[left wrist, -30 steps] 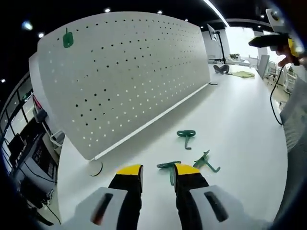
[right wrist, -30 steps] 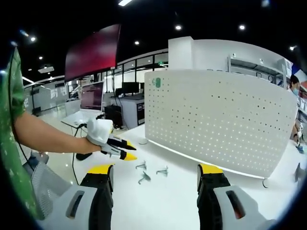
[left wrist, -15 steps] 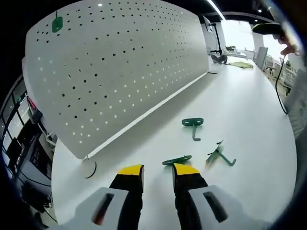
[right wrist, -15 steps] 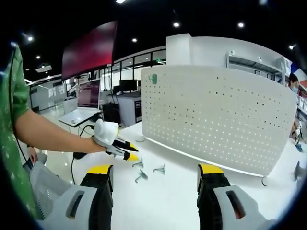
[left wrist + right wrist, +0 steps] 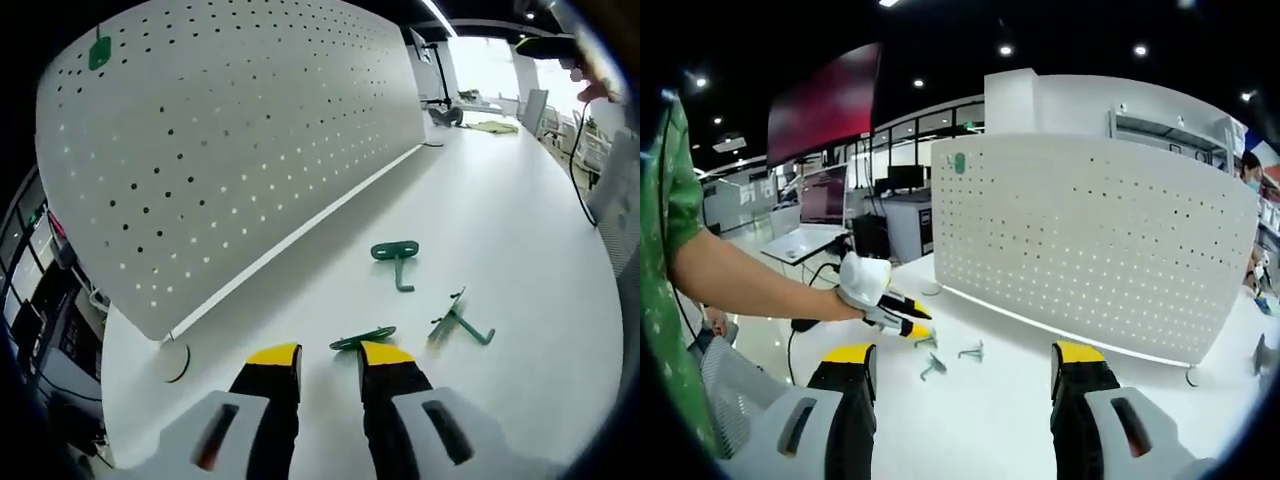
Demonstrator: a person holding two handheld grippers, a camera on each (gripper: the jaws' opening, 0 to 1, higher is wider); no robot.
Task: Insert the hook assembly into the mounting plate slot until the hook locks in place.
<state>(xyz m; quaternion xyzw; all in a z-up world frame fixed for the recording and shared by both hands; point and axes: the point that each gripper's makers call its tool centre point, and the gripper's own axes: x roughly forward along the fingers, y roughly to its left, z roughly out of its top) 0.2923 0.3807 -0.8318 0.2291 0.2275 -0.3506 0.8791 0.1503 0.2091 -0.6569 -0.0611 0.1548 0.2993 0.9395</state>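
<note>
**Left gripper down at the nearest hook**

Three green hooks lay on the white table (image 5: 520, 250) in front of the pegboard (image 5: 230, 150), which stood upright on round feet. In the left gripper view, the left gripper (image 5: 330, 358) was low over the table with its yellow-tipped jaws slightly apart; the near hook (image 5: 362, 339) lay just beyond the tips, close to the right jaw, and I could not tell whether it was touched. A second hook (image 5: 396, 256) lay farther out toward the board, and a third hook (image 5: 457, 322) off to the right. A fourth green hook (image 5: 99, 52) sat already mounted high in the board's corner.

From the right gripper view, the right gripper (image 5: 965, 360) hung back, jaws spread wide with nothing between them. The person's bare forearm (image 5: 750, 285) reached out from a green sleeve (image 5: 665, 200) to the left gripper beside the hooks.
</note>
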